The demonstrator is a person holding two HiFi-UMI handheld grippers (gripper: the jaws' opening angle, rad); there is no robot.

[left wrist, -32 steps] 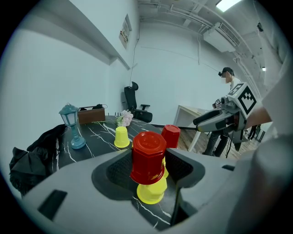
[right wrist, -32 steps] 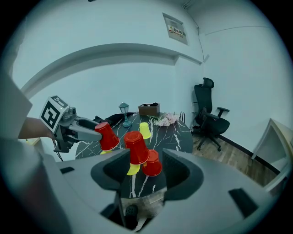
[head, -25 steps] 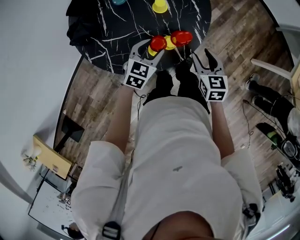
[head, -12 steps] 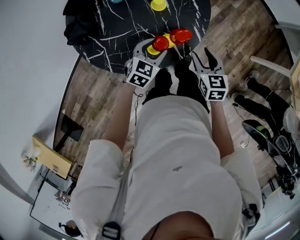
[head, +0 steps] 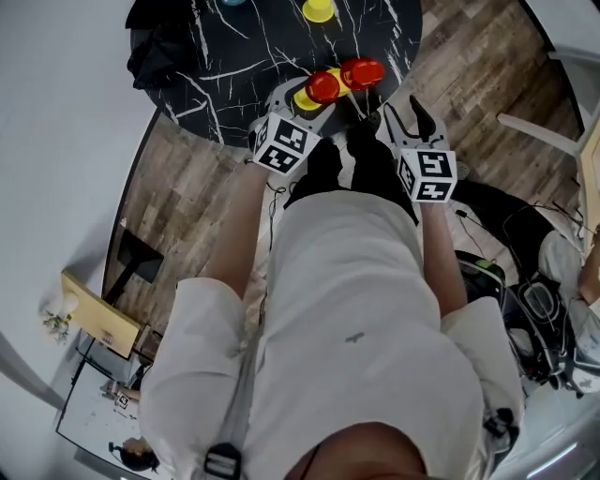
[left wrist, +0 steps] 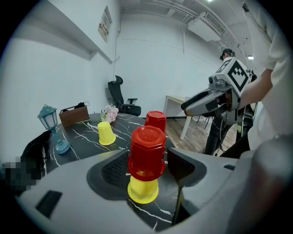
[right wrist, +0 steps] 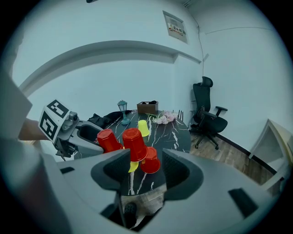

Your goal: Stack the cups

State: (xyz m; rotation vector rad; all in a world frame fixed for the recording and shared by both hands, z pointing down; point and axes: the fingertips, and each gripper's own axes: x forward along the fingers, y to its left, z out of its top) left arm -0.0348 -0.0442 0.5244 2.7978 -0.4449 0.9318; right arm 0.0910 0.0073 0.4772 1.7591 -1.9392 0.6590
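On the black marble table [head: 234,56], near its front edge, an upturned red cup [left wrist: 147,151] sits on an upturned yellow cup [left wrist: 143,191]. My left gripper [left wrist: 146,167] [head: 305,96] stands around this pair; its jaws have just been opening and no longer press on it. A second red cup [left wrist: 155,120] stands just beyond. In the right gripper view a tilted red cup [right wrist: 135,142] rests on a yellow one [right wrist: 132,166], beside another red cup [right wrist: 151,161]. My right gripper [right wrist: 142,170] [head: 401,111] is open and empty, short of the cups.
A lone yellow cup [left wrist: 105,133] [head: 319,11] stands farther back. A blue lamp [left wrist: 55,129], a brown box [left wrist: 73,115] and flowers [left wrist: 110,112] sit at the far side. Dark cloth [head: 159,52] lies at the table's left edge. An office chair [right wrist: 208,116] stands beyond.
My left gripper and the red-on-yellow pair sit slightly farther right in the head view. The right gripper has not moved. On the floor at the right, other things now show.
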